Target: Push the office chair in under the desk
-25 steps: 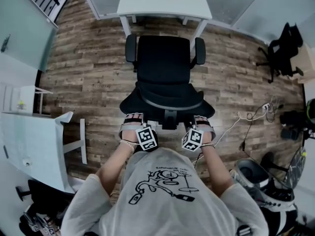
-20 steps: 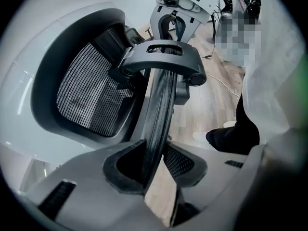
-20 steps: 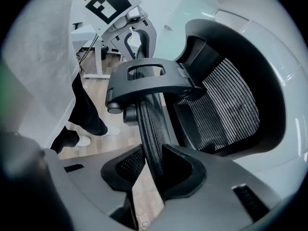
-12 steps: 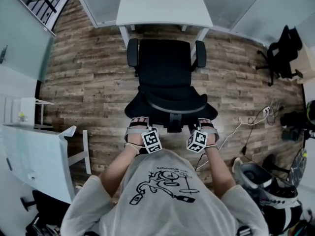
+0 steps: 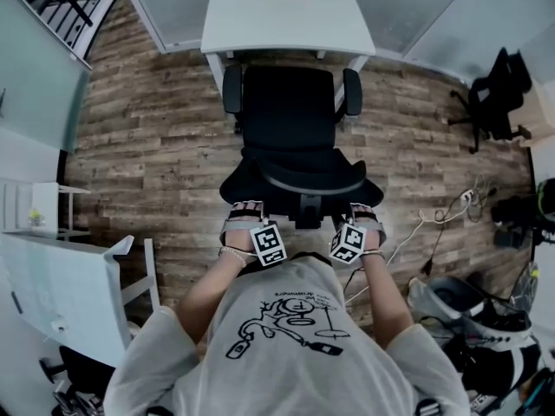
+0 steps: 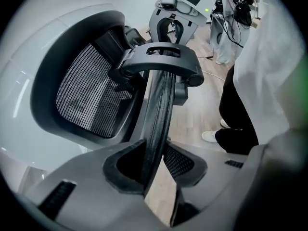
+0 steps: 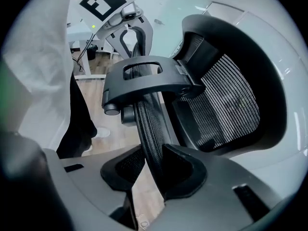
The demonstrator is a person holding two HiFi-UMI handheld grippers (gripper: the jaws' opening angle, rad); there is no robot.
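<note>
My left claw (image 6: 153, 170) is clamped on the backrest rim (image 6: 161, 105) of the office chair (image 5: 290, 120). My right claw (image 7: 155, 170) pinches the same rim on the other side of the back's spine. I judge that even spacing keeps the push straight, so the chair doesn't swing. The chair faces the white table (image 5: 286, 16), with its seat front just at the table's edge and most of it out on the wood floor (image 5: 156, 128). Count: two claws, one chair in hand with two armrests (image 5: 231, 89), one table ahead, one spare chair (image 5: 494, 94) off right.
</note>
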